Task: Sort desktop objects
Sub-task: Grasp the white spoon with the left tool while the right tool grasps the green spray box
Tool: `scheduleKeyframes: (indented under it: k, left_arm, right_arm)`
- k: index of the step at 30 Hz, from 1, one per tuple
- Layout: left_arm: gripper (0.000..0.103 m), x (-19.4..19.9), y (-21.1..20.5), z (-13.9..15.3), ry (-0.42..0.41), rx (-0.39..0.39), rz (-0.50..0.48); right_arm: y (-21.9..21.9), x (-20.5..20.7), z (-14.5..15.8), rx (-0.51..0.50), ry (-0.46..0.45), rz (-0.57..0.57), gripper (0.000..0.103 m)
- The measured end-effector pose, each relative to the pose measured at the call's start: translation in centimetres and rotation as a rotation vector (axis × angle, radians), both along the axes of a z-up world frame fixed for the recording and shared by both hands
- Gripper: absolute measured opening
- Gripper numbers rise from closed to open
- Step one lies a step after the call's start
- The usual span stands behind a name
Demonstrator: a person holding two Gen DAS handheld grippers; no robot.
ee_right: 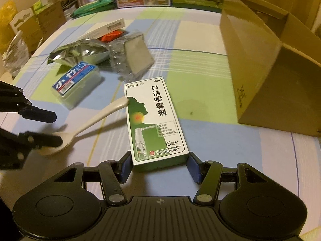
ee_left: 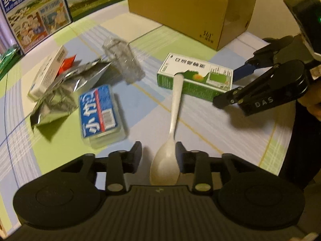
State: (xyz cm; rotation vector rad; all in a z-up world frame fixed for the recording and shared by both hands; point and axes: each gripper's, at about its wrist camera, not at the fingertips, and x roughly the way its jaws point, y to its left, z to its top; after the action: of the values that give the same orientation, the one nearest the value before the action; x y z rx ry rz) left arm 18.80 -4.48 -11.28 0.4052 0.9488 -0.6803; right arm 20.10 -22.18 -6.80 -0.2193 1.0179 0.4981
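Motion blur softens the clutter behind the green-and-white spray box (ee_right: 155,123); print on the blue-labelled clear plastic case (ee_left: 99,113) is unreadable. The crinkled silver foil pouch (ee_left: 66,92) overlaps a white carton (ee_left: 48,71) and hides most of an orange-red packet (ee_left: 68,63). The brown paper bag (ee_right: 266,70) is cut off by the frame edge.

Left gripper (ee_left: 159,156): jaws wide apart, straddling the bowl of the white plastic spoon (ee_left: 170,154); contact cannot be confirmed. The spoon handle runs to the spray box and touches its near edge.

Right gripper (ee_right: 159,166): jaws parted, blue pads (ee_right: 126,165) flanking the near end of the spray box; left pad just beside the box wall, right pad slightly off it. Grip not established.

Spray box lies flat on the checked blue-green tablecloth (ee_right: 210,140), between the spoon and the paper bag. Bare cloth shows right of the box up to the bag.
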Motion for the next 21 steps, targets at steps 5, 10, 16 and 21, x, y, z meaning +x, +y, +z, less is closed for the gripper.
scheduleKeyframes:
  k: [5, 10, 16, 21]
  left_arm:
    - [0.032, 0.6, -1.6, -0.8, 0.002, -0.023, -0.027]
    - [0.014, 0.8, -3.0, -1.8, 0.016, -0.001, -0.033]
    - [0.004, 0.7, -1.7, -1.5, 0.028, -0.011, 0.043]
    - [0.004, 0.6, -0.1, -0.8, 0.032, -0.029, 0.104]
  right_arm:
    - [0.0, 0.0, -0.1, 0.014, -0.007, 0.004, 0.055]
    - [-0.1, 0.0, -0.1, 0.03, -0.01, 0.001, 0.055]
    - [-0.1, 0.0, -0.1, 0.038, -0.014, 0.0, 0.055]
    - [0.0, -0.1, -0.2, 0.034, -0.021, 0.014, 0.057]
